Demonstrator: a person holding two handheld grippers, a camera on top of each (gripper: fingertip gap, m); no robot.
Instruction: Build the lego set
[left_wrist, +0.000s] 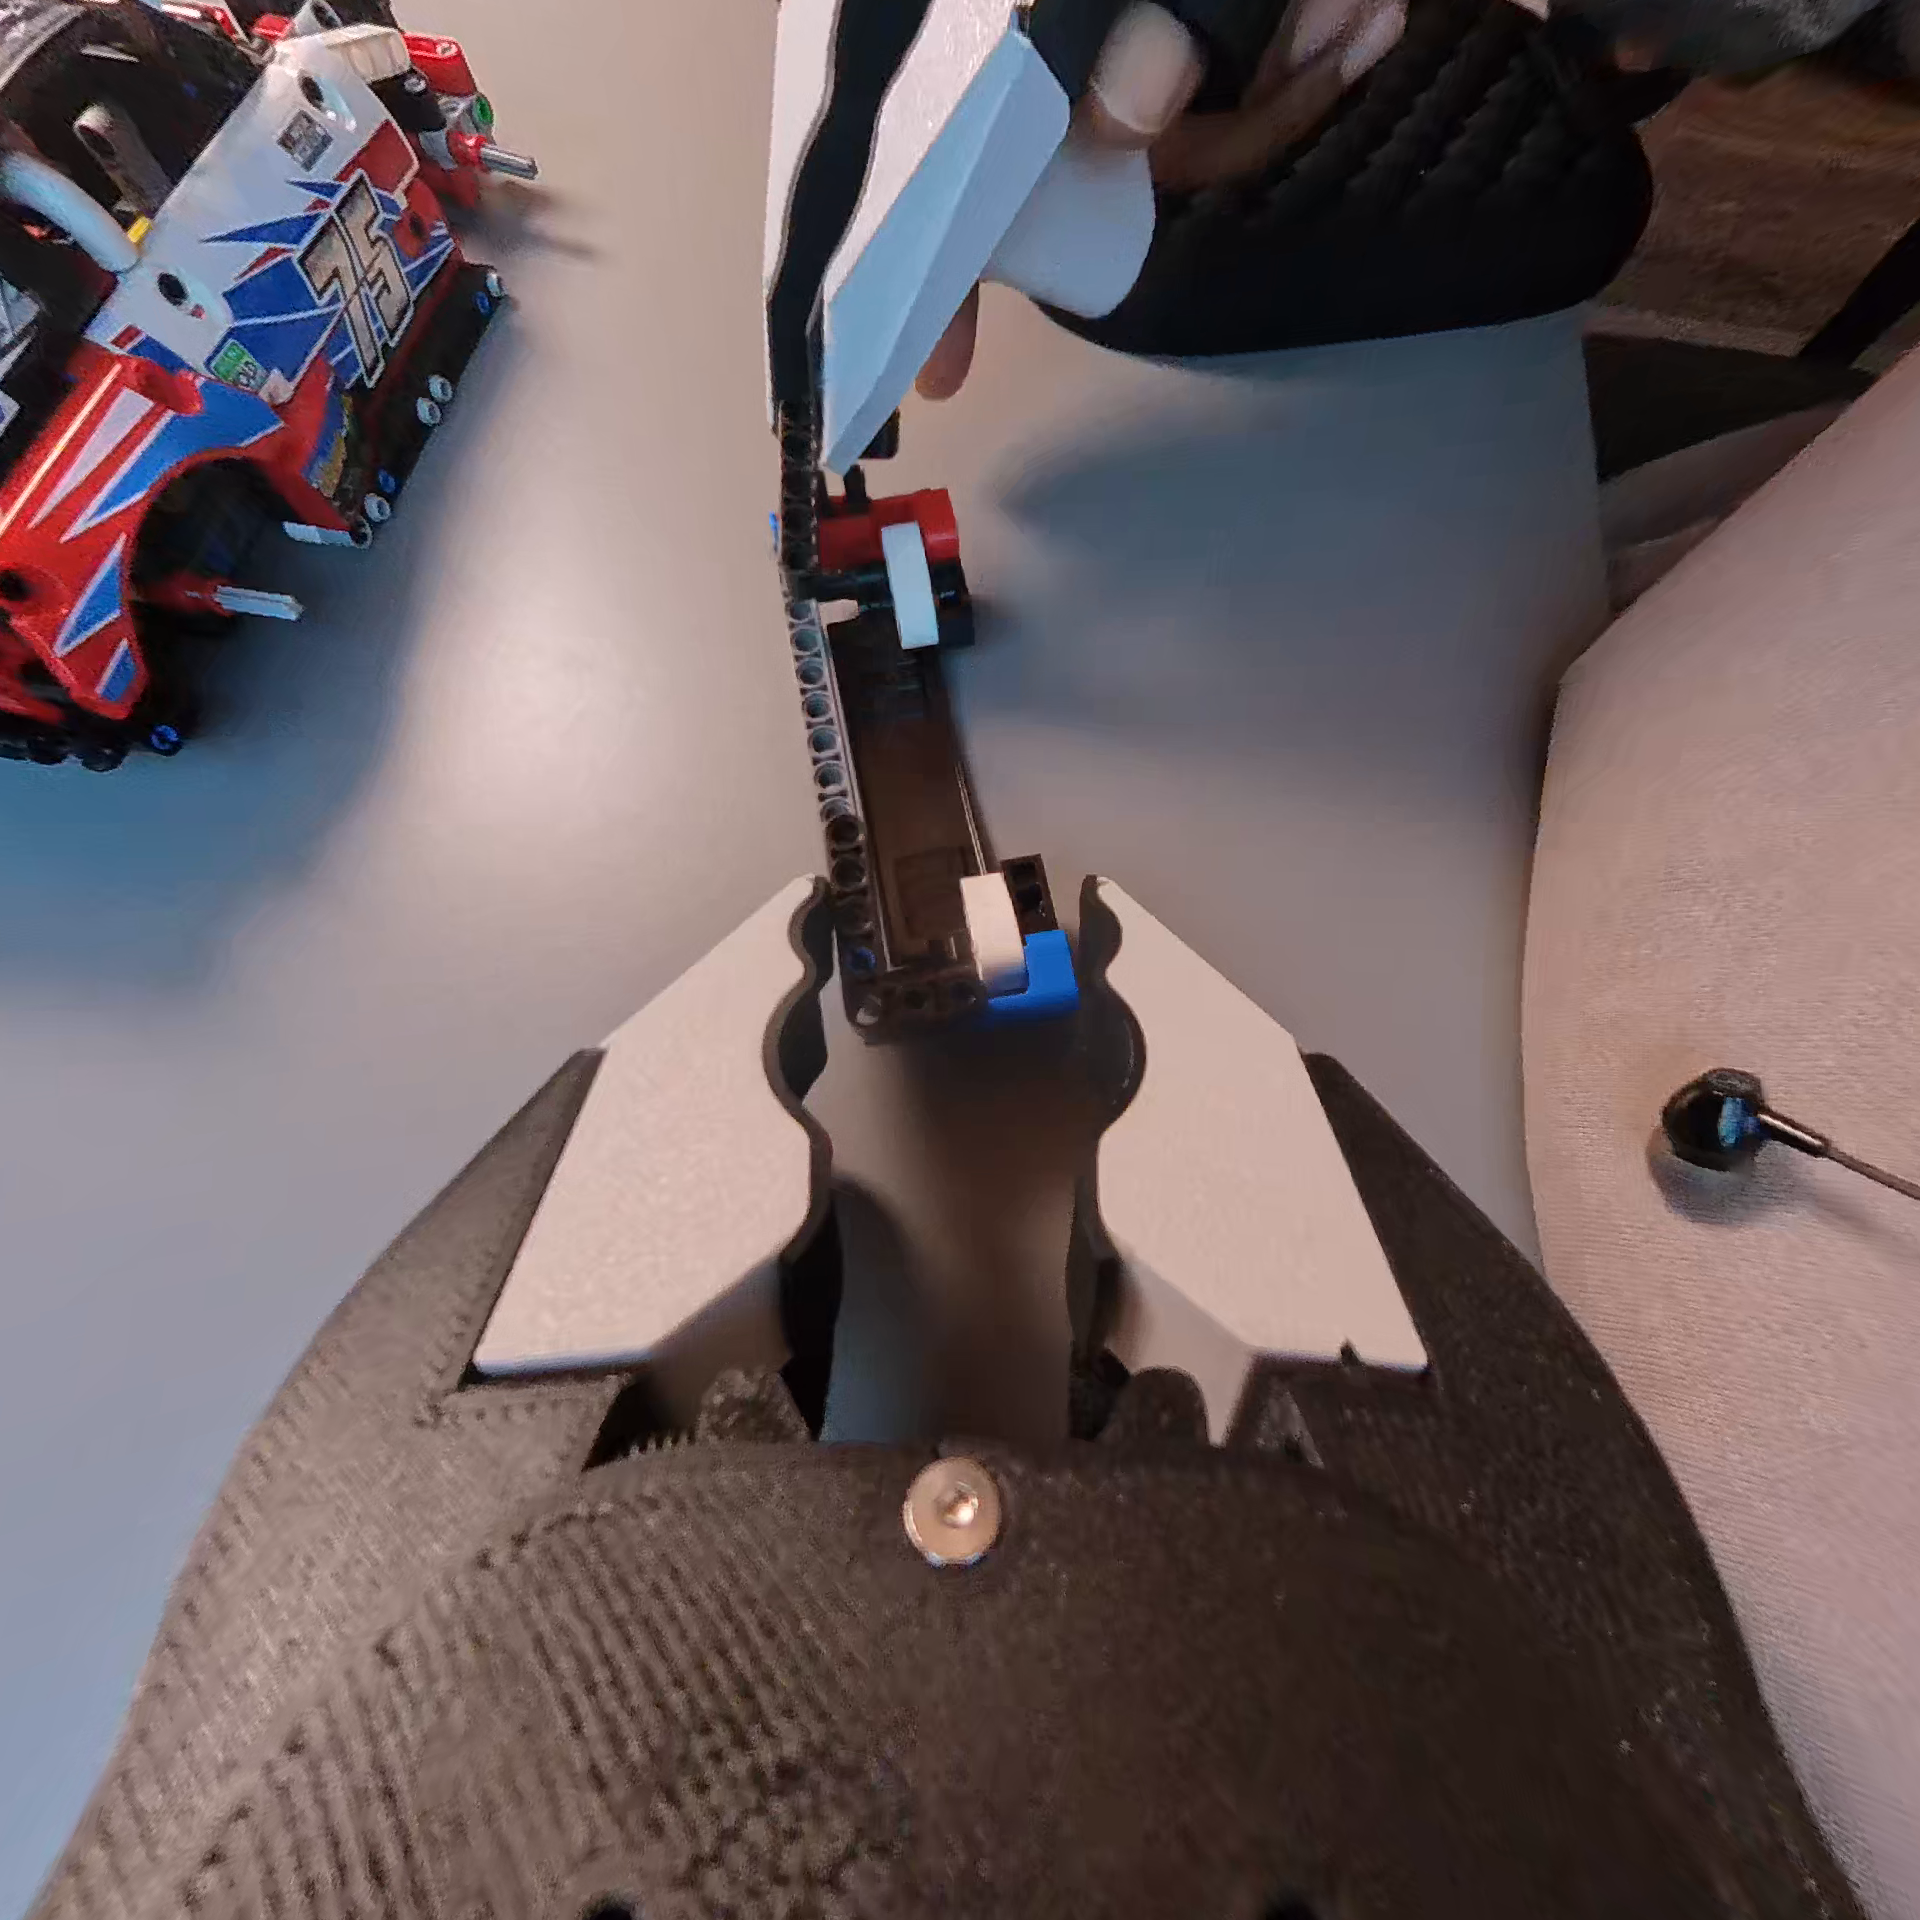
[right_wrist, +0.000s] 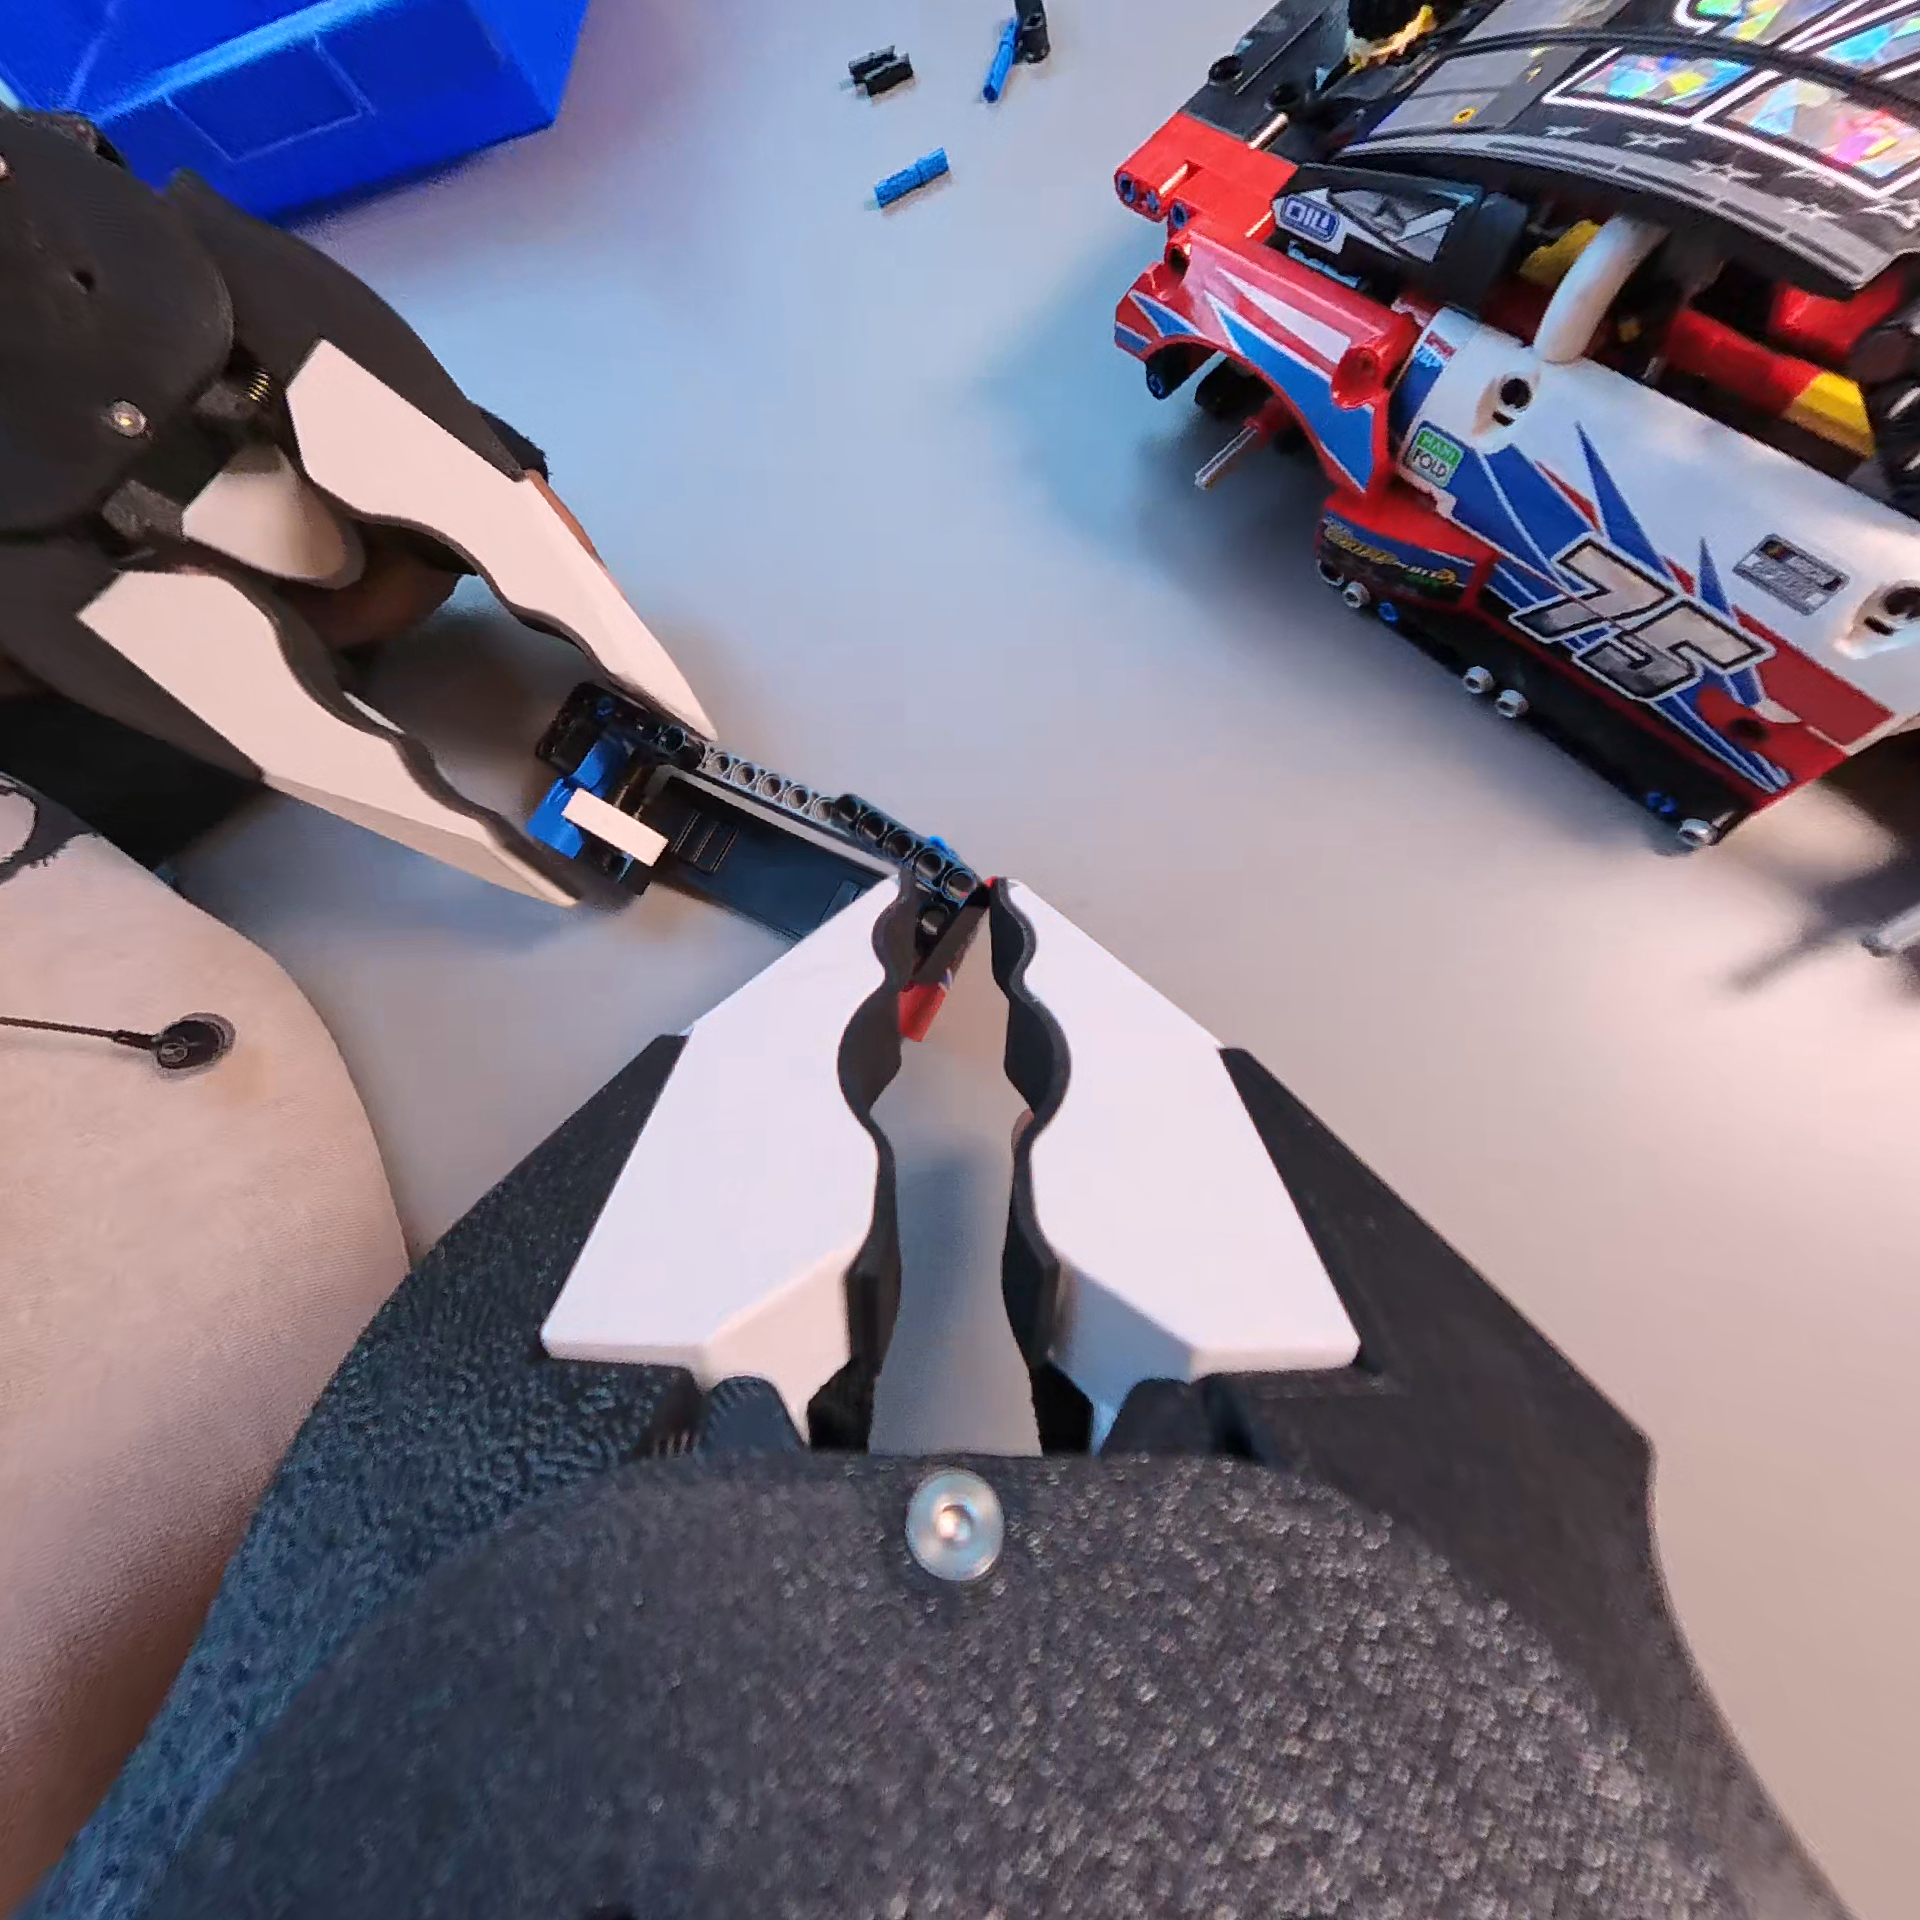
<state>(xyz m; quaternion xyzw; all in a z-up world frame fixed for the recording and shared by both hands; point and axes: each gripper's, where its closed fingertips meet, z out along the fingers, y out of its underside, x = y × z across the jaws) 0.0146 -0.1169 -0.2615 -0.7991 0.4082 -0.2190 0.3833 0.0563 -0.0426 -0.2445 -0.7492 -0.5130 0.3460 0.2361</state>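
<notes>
A long black lego sub-assembly (left_wrist: 883, 790) lies on the grey table, with a blue corner piece (left_wrist: 1039, 982) and a white piece at its near end and a red block (left_wrist: 883, 525) at its far end. My left gripper (left_wrist: 951, 914) is closed around the blue-and-white end, with a finger against each side. My right gripper (right_wrist: 945, 894) is shut on the opposite black end (right_wrist: 940, 899), where a red piece shows between the fingers. The right gripper also shows in the left wrist view (left_wrist: 842, 447), and the left gripper shows in the right wrist view (right_wrist: 634, 810).
A red, white and blue race car model (left_wrist: 208, 364) (right_wrist: 1558, 468) stands beside the work spot. A blue bin (right_wrist: 291, 83) and loose blue and black pins (right_wrist: 909, 177) lie farther back. Beige fabric (left_wrist: 1714, 935) borders the table. A gloved hand (left_wrist: 1351, 156) holds the right gripper. My right fingertips sit around 9 centimeters from my left ones.
</notes>
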